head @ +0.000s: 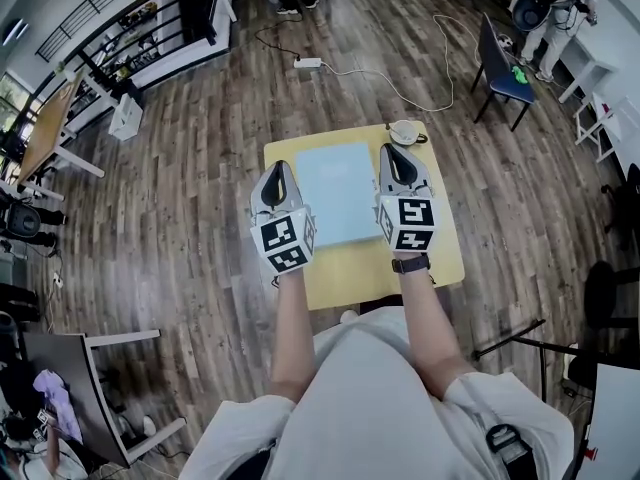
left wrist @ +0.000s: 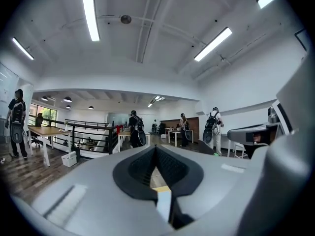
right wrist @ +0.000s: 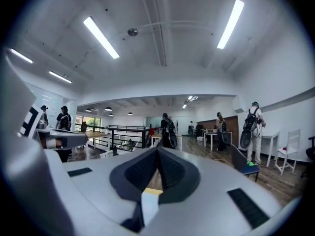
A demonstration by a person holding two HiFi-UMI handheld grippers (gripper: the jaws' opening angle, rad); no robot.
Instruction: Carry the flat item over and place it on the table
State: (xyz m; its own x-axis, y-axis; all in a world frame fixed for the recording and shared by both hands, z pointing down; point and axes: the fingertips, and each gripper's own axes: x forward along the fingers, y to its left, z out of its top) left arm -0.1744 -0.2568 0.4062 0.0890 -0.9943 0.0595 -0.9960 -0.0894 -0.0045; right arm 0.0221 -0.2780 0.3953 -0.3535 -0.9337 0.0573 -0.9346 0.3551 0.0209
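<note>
- Pale-blue sheet (head: 336, 190) over the yellow table (head: 440, 258), my left gripper (head: 280, 173) and right gripper (head: 393, 158) pinched on its opposite edges.
- Grip looks made; next I carry it level, hands in step.

Head view: high up, steeply down on yellow bench (head: 360, 268), left tongs (head: 280, 171) and right tongs (head: 393, 153) side by side. Left gripper view, right gripper view: each rides on own tongs, level, very close along jaws, faces office hall. Both share black railing (left wrist: 91, 132), ceiling lights (left wrist: 90, 11). Flat item (head: 338, 193) shows in all three.
</note>
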